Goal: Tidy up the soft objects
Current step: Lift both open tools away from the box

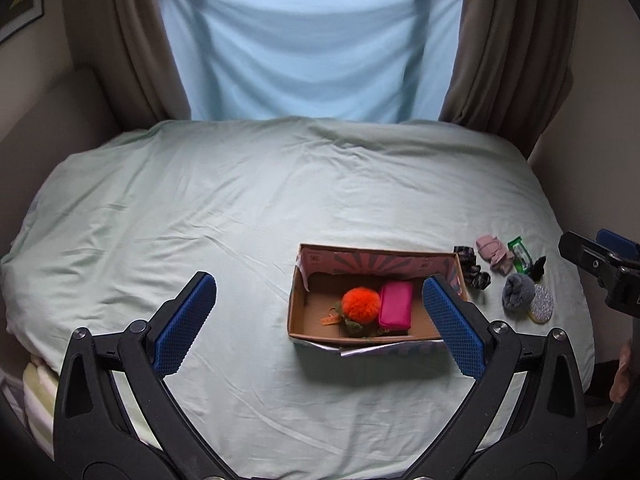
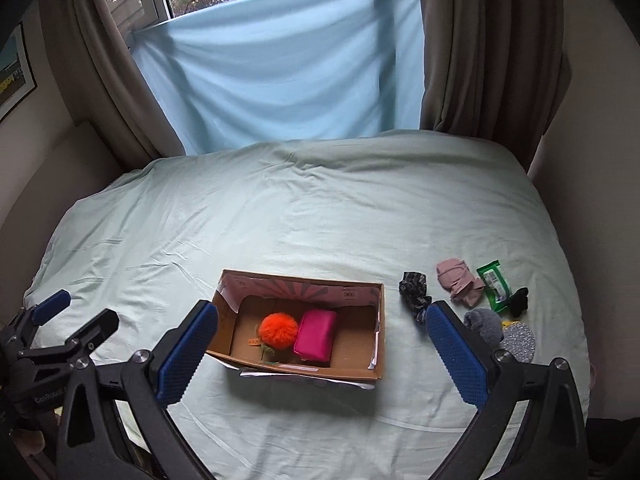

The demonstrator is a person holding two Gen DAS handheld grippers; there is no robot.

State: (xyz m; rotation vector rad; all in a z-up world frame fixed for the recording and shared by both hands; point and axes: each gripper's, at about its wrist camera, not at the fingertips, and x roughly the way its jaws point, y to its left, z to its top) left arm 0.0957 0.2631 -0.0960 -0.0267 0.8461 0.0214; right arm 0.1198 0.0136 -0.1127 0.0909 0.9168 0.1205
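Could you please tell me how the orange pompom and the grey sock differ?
The orange pompom is bright, fluffy and round; the grey sock is dull and bundled. The pompom lies inside the cardboard box, whereas the sock lies outside on the bed sheet. Both look soft.

Box [image 2: 304, 368] sits on the bed [image 2: 280, 220], pom-pom [image 2: 279, 331] left of the pouch [image 2: 315, 340] inside it (touching). Socks [image 2: 460, 286] and scrunchie [image 2: 415, 296] lie right of the box.

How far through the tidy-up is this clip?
Partly done: the orange pompom and pink pouch lie in the cardboard box. Both tongs, left and right, are open and empty. The scrunchie, pink cloth and grey sock remain outside on the bed.
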